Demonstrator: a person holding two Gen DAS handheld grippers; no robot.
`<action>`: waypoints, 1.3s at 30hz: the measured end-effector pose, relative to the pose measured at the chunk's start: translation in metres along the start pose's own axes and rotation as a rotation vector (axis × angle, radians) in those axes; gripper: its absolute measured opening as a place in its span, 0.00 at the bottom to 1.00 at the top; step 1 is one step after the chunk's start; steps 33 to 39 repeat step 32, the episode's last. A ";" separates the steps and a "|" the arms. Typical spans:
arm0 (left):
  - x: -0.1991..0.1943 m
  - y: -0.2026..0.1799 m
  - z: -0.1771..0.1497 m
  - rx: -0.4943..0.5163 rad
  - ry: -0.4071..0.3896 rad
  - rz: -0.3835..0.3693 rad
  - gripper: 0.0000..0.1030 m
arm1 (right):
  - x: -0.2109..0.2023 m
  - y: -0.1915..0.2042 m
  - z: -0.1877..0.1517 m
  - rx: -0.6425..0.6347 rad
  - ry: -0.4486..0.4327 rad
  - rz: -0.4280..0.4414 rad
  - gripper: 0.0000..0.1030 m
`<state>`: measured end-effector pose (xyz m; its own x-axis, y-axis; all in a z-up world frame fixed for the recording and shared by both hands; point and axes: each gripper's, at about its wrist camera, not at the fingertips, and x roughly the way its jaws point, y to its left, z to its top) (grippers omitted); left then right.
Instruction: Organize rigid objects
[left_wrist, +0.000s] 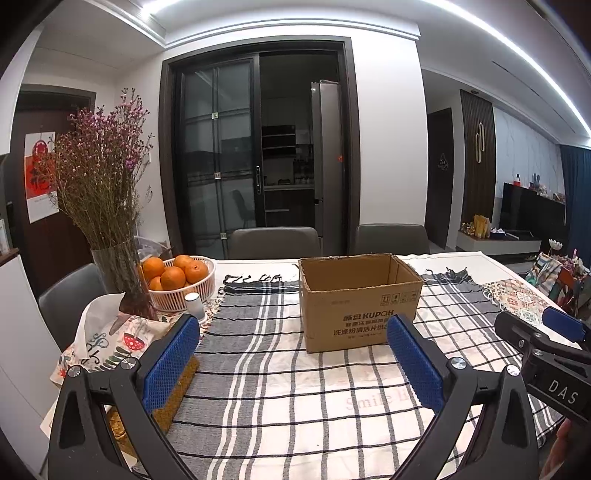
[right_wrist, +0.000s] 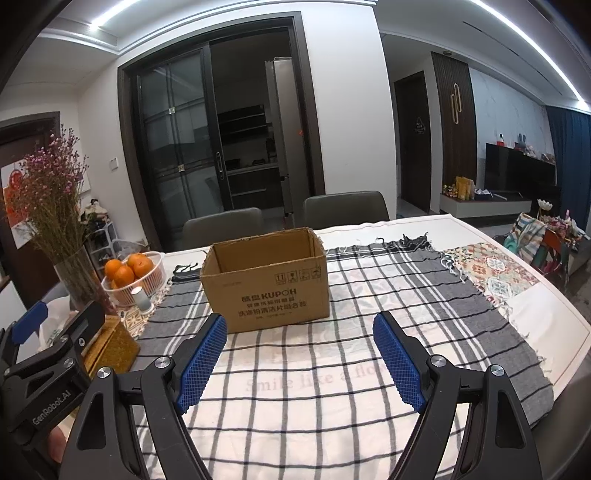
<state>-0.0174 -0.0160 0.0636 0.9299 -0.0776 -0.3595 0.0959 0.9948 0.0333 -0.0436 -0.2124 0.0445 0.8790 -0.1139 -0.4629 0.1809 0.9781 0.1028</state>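
An open brown cardboard box (left_wrist: 358, 301) stands on the checked tablecloth (left_wrist: 280, 376), also in the right wrist view (right_wrist: 267, 280); its inside is hidden. My left gripper (left_wrist: 291, 365) is open and empty, hovering over the cloth just in front of the box. My right gripper (right_wrist: 300, 358) is open and empty, also in front of the box. A gold-brown flat box (right_wrist: 110, 345) lies at the cloth's left edge, by my left gripper's left finger (left_wrist: 171, 362). Each gripper shows at the edge of the other's view.
A white basket of oranges (left_wrist: 177, 280), a glass vase of dried flowers (left_wrist: 114, 266), a small white cylinder (left_wrist: 194, 304) and a tissue pouch (left_wrist: 107, 332) crowd the table's left. Two grey chairs (left_wrist: 273, 242) stand behind the table. A patterned mat (right_wrist: 487, 269) lies right.
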 end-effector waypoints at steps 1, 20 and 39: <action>0.000 0.000 0.000 -0.001 0.000 0.001 1.00 | 0.000 0.000 0.000 0.001 0.000 0.000 0.80; -0.002 -0.002 -0.002 0.004 -0.010 0.014 1.00 | 0.000 -0.002 0.000 0.003 -0.003 0.000 0.80; -0.003 -0.002 -0.003 0.007 -0.010 0.019 1.00 | 0.002 -0.002 -0.003 0.011 0.004 0.000 0.80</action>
